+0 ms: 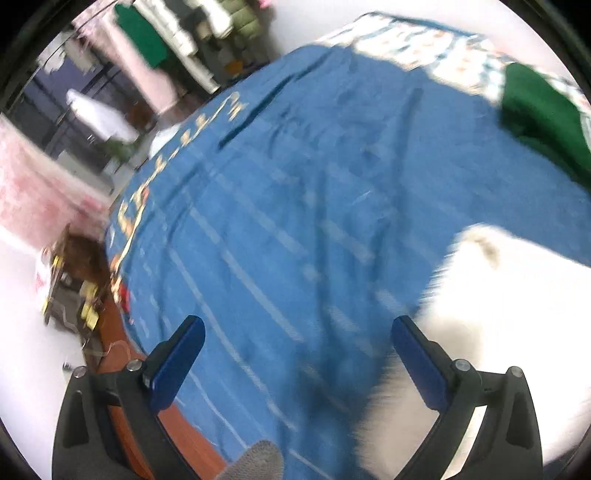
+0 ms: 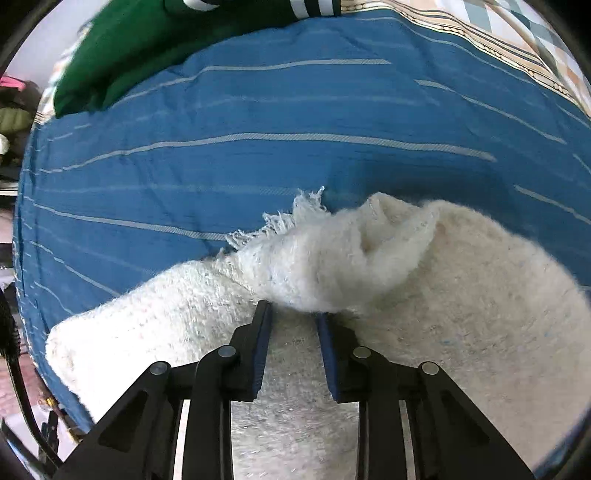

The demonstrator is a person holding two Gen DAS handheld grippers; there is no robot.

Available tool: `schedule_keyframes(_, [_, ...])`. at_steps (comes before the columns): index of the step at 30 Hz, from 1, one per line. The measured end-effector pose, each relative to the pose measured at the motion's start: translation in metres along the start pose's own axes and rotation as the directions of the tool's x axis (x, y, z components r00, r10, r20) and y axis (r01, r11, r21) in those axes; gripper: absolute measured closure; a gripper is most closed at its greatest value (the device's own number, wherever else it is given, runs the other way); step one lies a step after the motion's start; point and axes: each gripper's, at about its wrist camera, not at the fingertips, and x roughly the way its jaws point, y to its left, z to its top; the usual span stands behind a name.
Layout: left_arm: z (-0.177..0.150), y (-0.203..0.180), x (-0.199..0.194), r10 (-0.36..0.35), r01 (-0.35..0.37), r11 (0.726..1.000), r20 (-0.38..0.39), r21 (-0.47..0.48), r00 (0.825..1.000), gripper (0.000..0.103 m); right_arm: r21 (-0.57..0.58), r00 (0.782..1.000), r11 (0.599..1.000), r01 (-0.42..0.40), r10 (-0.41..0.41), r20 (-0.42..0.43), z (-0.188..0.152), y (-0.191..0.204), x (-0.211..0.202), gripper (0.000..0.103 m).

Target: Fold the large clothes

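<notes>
A fluffy white knitted garment (image 2: 424, 295) lies on a blue striped bedspread (image 2: 258, 110). A bunched fold of it with a fringed edge (image 2: 291, 218) rises right in front of my right gripper (image 2: 294, 314). The jaws stand partly closed with the fold's lower edge pinched between the blue pads (image 2: 262, 332). In the blurred left wrist view the white garment (image 1: 498, 295) lies at the right. My left gripper (image 1: 299, 332) is open and empty over the blue bedspread (image 1: 295, 184), just left of the garment.
A green garment (image 2: 155, 48) lies at the far side of the bed, also in the left wrist view (image 1: 546, 110). A patterned quilt (image 2: 517, 33) lies beyond it. The bed's left edge, a wooden frame (image 1: 122, 369) and floor clutter (image 1: 74, 280) show at left.
</notes>
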Motion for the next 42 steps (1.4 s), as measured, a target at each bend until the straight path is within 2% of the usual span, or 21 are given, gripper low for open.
schedule_keyframes(4, [0.007, -0.057, -0.032, -0.075, 0.074, 0.994, 0.005, 0.077, 0.997, 0.0, -0.055, 0.996, 0.996, -0.074, 0.077, 0.049, -0.02, 0.005, -0.055, 0.075])
schedule_keyframes(5, [0.007, -0.076, -0.037, -0.106, 0.105, 0.989, 0.0, 0.103, 0.994, 0.0, -0.076, 0.995, 0.993, -0.093, 0.095, 0.028, -0.029, 0.008, -0.057, 0.075])
schedule_keyframes(7, [0.006, -0.107, -0.04, -0.141, 0.141, 0.979, -0.011, 0.147, 0.99, 0.0, -0.115, 0.996, 0.99, -0.076, 0.069, -0.065, -0.044, 0.012, -0.033, 0.076])
schedule_keyframes(9, [0.002, -0.138, -0.043, -0.17, 0.175, 0.967, -0.045, 0.186, 0.984, 0.0, -0.121, 0.996, 0.992, -0.029, 0.019, -0.087, -0.045, 0.013, 0.013, 0.076])
schedule_keyframes(12, [-0.005, -0.181, -0.049, -0.196, 0.206, 0.952, -0.066, 0.229, 0.978, 0.0, -0.029, 0.992, 0.996, -0.089, 0.086, -0.091, -0.024, 0.006, 0.012, 0.077])
schedule_keyframes(14, [-0.007, -0.208, -0.051, -0.217, 0.232, 0.937, -0.085, 0.261, 0.972, 0.0, 0.012, 0.982, 0.985, -0.172, 0.172, -0.078, -0.02, -0.009, 0.001, 0.076])
schedule_keyframes(15, [-0.008, -0.22, -0.052, -0.225, 0.241, 0.931, -0.089, 0.274, 0.97, 0.0, 0.04, 0.965, 0.965, -0.259, 0.26, -0.04, -0.026, -0.026, -0.016, 0.076])
schedule_keyframes(17, [-0.012, -0.244, -0.051, -0.237, 0.255, 0.919, -0.098, 0.299, 0.967, 0.0, 0.064, 0.943, 0.941, -0.332, 0.33, 0.042, -0.043, -0.057, -0.042, 0.073])
schedule_keyframes(18, [-0.013, -0.255, -0.049, -0.242, 0.262, 0.914, -0.104, 0.309, 0.965, 0.0, 0.083, 0.933, 0.933, -0.35, 0.339, 0.123, -0.062, -0.085, -0.062, 0.07])
schedule_keyframes(20, [-0.02, -0.282, -0.04, -0.252, 0.28, 0.901, -0.127, 0.332, 0.959, 0.0, 0.14, 0.912, 0.917, -0.373, 0.336, 0.235, -0.098, -0.134, -0.083, 0.051])
schedule_keyframes(22, [-0.029, -0.303, -0.022, -0.231, 0.28, 0.894, -0.176, 0.35, 0.957, 0.0, 0.229, 0.903, 0.894, -0.386, 0.315, 0.291, -0.129, -0.177, -0.086, 0.04])
schedule_keyframes(26, [-0.031, -0.31, -0.001, -0.24, 0.292, 0.906, -0.197, 0.306, 0.95, 0.0, 0.418, 0.891, 0.795, -0.44, 0.325, 0.318, -0.175, -0.256, -0.053, 0.04])
schedule_keyframes(27, [-0.03, -0.309, -0.001, -0.244, 0.299, 0.904, -0.204, 0.305, 0.948, 0.0, 0.453, 0.855, 0.73, -0.512, 0.383, 0.349, -0.182, -0.272, -0.036, 0.04])
schedule_keyframes(30, [-0.03, -0.306, -0.002, -0.256, 0.309, 0.901, -0.203, 0.303, 0.945, 0.0, 0.46, 0.755, 0.599, -0.656, 0.514, 0.407, -0.179, -0.274, 0.009, 0.04])
schedule_keyframes(31, [-0.03, -0.306, -0.003, -0.257, 0.31, 0.901, -0.203, 0.304, 0.945, 0.0, 0.43, 0.693, 0.543, -0.721, 0.572, 0.439, -0.172, -0.27, 0.023, 0.04])
schedule_keyframes(33, [-0.029, -0.305, -0.004, -0.253, 0.307, 0.898, -0.202, 0.314, 0.946, 0.0, 0.412, 0.631, 0.478, -0.775, 0.615, 0.474, -0.147, -0.252, 0.047, 0.038])
schedule_keyframes(34, [-0.03, -0.306, -0.005, -0.249, 0.303, 0.897, -0.199, 0.322, 0.948, 0.0, 0.379, 0.584, 0.445, -0.811, 0.639, 0.501, -0.135, -0.247, 0.053, 0.039])
schedule_keyframes(36, [-0.031, -0.309, -0.006, -0.241, 0.292, 0.893, -0.183, 0.343, 0.953, 0.0, 0.36, 0.556, 0.424, -0.831, 0.655, 0.512, -0.115, -0.237, 0.061, 0.041])
schedule_keyframes(38, [-0.03, -0.315, -0.01, -0.232, 0.272, 0.885, -0.149, 0.377, 0.961, 0.0, 0.331, 0.543, 0.43, -0.84, 0.66, 0.519, -0.104, -0.227, 0.057, 0.07])
schedule_keyframes(40, [-0.03, -0.322, -0.015, -0.229, 0.26, 0.875, -0.124, 0.409, 0.966, 0.0, 0.327, 0.539, 0.43, -0.842, 0.645, 0.542, -0.1, -0.222, 0.047, 0.074])
schedule_keyframes(42, [-0.029, -0.333, -0.021, -0.253, 0.275, 0.863, -0.109, 0.424, 0.961, 0.0, 0.325, 0.52, 0.406, -0.854, 0.637, 0.57, -0.104, -0.22, 0.034, 0.076])
